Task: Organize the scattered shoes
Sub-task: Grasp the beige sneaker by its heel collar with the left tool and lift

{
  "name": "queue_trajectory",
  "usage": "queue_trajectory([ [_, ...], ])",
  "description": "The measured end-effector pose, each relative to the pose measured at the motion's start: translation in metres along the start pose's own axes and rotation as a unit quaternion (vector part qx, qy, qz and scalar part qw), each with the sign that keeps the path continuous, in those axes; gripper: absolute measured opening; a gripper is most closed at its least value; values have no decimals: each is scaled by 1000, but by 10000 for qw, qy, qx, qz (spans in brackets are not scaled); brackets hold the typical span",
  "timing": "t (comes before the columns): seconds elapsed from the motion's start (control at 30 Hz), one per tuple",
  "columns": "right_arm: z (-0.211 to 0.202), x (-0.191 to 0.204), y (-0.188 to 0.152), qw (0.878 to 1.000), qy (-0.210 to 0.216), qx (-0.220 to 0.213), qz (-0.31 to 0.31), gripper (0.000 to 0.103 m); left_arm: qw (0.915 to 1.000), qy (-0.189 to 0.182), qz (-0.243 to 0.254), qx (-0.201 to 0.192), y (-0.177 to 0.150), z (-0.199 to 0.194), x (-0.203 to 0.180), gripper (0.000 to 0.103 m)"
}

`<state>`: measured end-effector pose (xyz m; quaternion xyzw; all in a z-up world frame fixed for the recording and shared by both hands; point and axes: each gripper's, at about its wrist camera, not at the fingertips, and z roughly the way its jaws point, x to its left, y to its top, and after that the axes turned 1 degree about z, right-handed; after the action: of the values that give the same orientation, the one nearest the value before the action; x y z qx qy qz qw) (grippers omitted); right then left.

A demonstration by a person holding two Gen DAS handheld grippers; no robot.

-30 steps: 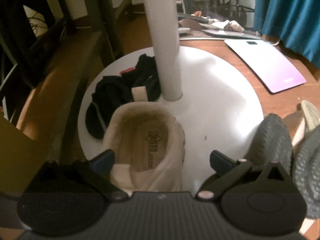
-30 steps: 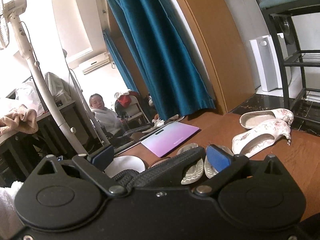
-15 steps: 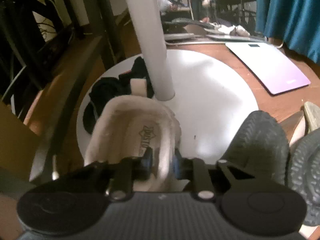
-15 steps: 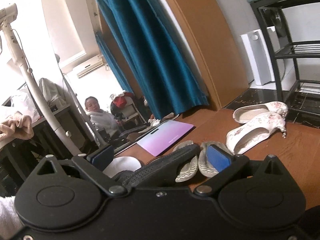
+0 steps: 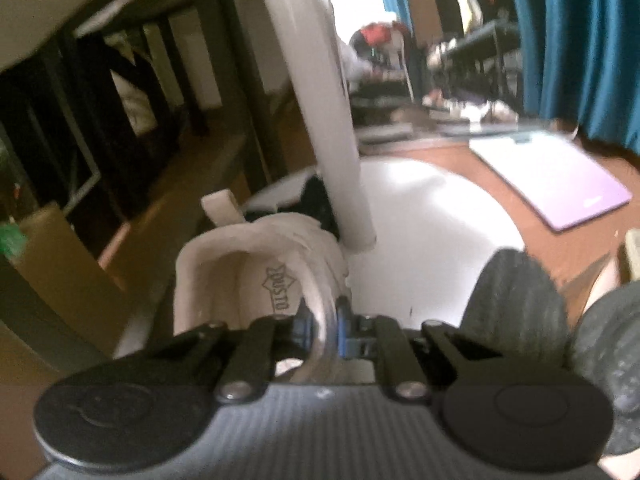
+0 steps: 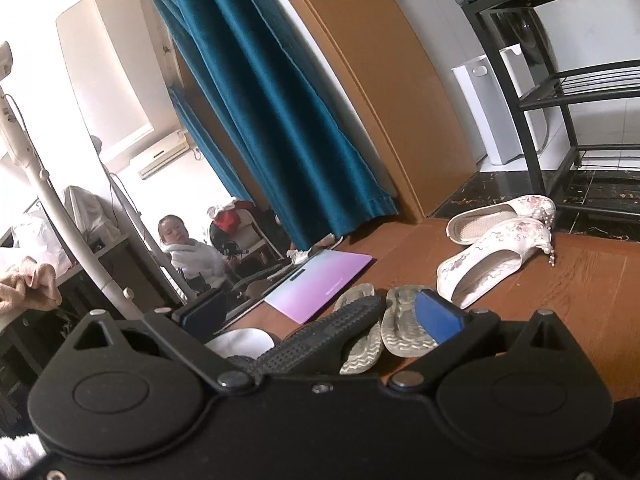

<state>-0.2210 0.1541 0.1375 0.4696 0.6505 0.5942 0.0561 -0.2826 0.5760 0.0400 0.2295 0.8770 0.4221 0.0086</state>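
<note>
A white sneaker [image 5: 248, 264] lies by the fan's white base [image 5: 432, 232] in the left wrist view. My left gripper [image 5: 322, 326] is shut on the right edge of its collar. Two dark grey shoes [image 5: 516, 304] stand at the right with their soles facing me. In the right wrist view my right gripper [image 6: 320, 312] has its jaws wide apart, and a dark ridged shoe sole [image 6: 320, 332] slants between them. The right pad [image 6: 436, 316] is bare, with a gap to the sole.
The fan pole [image 5: 332, 140] rises just behind the sneaker, with dark cloth [image 5: 316, 196] at its foot. A purple scale [image 6: 320, 280], two upturned sandals [image 6: 400, 332] and floral heels [image 6: 492, 264] lie on the wooden floor. A black rack [image 6: 560, 92] stands far right. A person [image 6: 188, 248] sits far back.
My left gripper closed on the sneaker's collar, then tilted up and lifted that side. The right view shifted slightly, with the dark shoe still between the jaws.
</note>
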Motion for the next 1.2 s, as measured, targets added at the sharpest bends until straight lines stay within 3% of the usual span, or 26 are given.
queue_trajectory([
  [0.17,-3,-6,4,9998,-82,-112,128,102,9951,83,169,-969,20,-41,-11,10],
  [0.27,-7,-13,9,9991,-166,-286,263,102,9884,-83,354,-1474,32,-69,-22,10],
  [0.43,-25,-28,20,9955,-352,-709,524,103,9773,-644,498,-1957,46,-119,-46,10],
  [0.7,-48,-61,31,9872,-575,-1135,965,103,9595,-878,290,-2661,64,-165,-64,12],
  [0.83,-58,-74,34,9825,-644,-1328,1140,103,9527,-1280,168,-2750,78,-188,-71,12],
  [1.0,-82,-98,43,9697,-936,-1812,1343,103,9360,-1942,445,-2901,74,-221,-98,11],
  [1.13,-98,-120,46,9597,-1170,-1999,1592,103,9189,-2874,969,-2522,51,-235,-141,11],
  [1.2,-110,-136,45,9506,-1339,-2120,1828,103,9094,-3364,1289,-2080,32,-235,-173,12],
])
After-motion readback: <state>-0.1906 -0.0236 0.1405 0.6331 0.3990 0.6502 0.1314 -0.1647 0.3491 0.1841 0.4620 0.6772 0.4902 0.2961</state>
